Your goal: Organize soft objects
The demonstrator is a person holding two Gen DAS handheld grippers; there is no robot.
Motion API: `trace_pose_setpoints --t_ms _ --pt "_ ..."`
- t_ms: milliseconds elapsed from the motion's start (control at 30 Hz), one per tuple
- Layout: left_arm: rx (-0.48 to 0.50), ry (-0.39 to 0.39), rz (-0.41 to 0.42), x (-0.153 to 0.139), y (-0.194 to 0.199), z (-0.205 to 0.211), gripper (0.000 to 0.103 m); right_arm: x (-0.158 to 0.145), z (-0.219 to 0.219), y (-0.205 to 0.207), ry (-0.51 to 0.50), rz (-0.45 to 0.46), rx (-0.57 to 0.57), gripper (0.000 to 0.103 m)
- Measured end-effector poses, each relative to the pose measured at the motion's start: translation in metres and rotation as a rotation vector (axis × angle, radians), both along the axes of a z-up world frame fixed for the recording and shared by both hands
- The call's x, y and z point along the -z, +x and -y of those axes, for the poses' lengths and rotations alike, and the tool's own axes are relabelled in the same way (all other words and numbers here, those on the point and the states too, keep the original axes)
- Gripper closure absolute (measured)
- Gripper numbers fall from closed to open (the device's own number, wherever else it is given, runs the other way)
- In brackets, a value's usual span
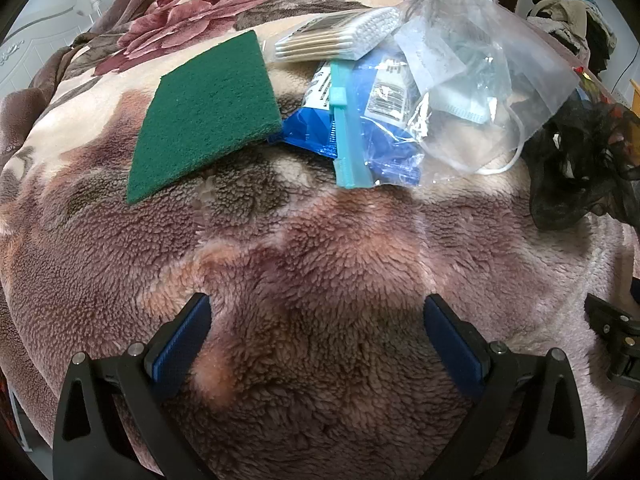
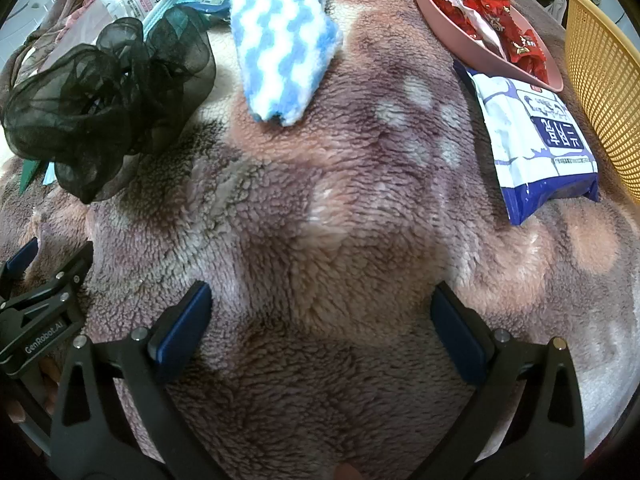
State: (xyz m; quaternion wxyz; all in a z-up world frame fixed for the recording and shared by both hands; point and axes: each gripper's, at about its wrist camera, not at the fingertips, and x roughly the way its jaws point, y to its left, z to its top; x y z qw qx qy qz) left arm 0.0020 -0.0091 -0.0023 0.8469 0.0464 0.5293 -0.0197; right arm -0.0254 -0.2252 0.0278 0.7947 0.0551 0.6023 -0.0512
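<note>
Both tools hang wide open with nothing in them: the left gripper (image 1: 316, 332) and the right gripper (image 2: 322, 320) each point down at bare pile of the floral fleece blanket (image 1: 320, 248), their jaws clear of every item.

Taking the black organza scrunchie (image 2: 108, 100) as the landmark, the soft things lie around it. Just beyond it and to its right sits the blue-and-white wavy microfibre cloth (image 2: 282, 40). On its other side, seen from the left wrist, lies the clear bag of face masks (image 1: 476, 60), then the blue zip pouch (image 1: 360, 120), the pack of cotton swabs (image 1: 336, 36) and, farthest, the green scouring pad (image 1: 204, 108). Well to its right stand the pink dish of sweets (image 2: 460, 40), a white-and-blue snack packet (image 2: 540, 132) and the yellow mesh basket (image 2: 600, 80).

No item is picked yet. The right gripper looks best placed for the cloth or scrunchie: come down over its middle, straddle it fully, and close above the fleece so the pile is not pinched too.
</note>
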Motion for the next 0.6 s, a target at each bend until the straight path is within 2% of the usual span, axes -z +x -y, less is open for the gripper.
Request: trace_pose_setpoints --t_ms 600 --pt "0.001 0.003 0.002 0.0003 -0.0009 0.0008 0.000 0.0003 0.0002 0.0002 0.001 0.000 0.000 0.000"
